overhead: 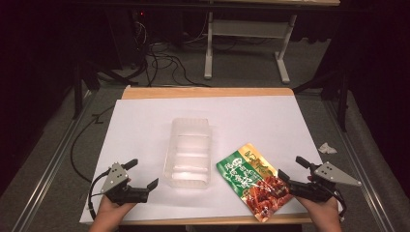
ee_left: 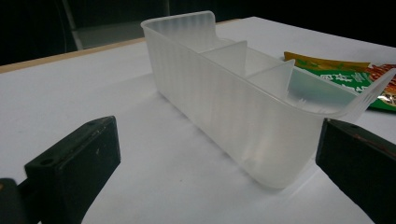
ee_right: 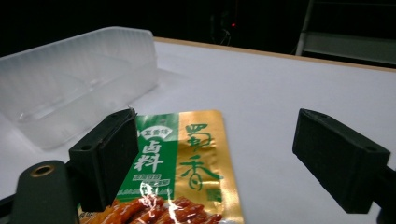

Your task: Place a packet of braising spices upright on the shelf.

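A clear plastic box point(overhead: 188, 153) stood in the middle of the white sheet point(overhead: 145, 125) on the bench point(overhead: 203, 92); it had 3 parts inside; a green and gold snack bag point(overhead: 254, 181) lay flat just to its right. The left tongs point(overhead: 143, 174) hung near the box's left side, jaws wide apart, holding nothing. The right tongs point(overhead: 291, 168) sat at the bag's right edge, jaws wide apart too; in the right gripper view the bag point(ee_right: 180, 163) lay under and between them, not pinched.

Count: one clear plastic tray point(overhead: 188, 153), three compartments, just ahead of the left gripper's point(overhead: 143, 174) fingers. One snack packet point(overhead: 254, 181), partly between the right gripper's point(overhead: 291, 168) fingers. Two grippers.
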### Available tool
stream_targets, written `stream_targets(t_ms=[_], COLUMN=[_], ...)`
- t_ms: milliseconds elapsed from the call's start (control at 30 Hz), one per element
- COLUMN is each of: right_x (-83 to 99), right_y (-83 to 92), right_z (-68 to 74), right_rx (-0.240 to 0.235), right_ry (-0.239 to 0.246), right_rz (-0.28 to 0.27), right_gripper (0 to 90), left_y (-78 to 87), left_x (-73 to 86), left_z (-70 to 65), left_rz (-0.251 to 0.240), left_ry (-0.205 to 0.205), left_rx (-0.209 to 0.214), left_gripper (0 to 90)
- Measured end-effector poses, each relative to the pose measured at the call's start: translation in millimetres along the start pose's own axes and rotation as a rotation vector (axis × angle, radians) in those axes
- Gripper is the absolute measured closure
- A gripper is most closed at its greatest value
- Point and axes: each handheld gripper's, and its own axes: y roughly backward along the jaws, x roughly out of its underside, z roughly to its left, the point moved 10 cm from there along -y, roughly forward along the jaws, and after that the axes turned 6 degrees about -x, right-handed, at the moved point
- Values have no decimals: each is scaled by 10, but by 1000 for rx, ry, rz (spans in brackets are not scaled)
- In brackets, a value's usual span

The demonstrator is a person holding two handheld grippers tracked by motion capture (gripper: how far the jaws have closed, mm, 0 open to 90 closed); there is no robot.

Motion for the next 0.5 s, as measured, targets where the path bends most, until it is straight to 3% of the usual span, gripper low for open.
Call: stream_targets(t_ms=[200,500], right_x=[16,10], right_y=[18,17], right_z=[-49,-57], right_rx=[0,1], right_ry=[-6,-26], right_rz=[-1,4], right_gripper=[156,199], left_y=[-61,-38], left_x=[37,18], left_z=[-40,-11], left_rz=[23,8], left_ry=[-6,-9], left_rx=[11,12], left_gripper=[5,5])
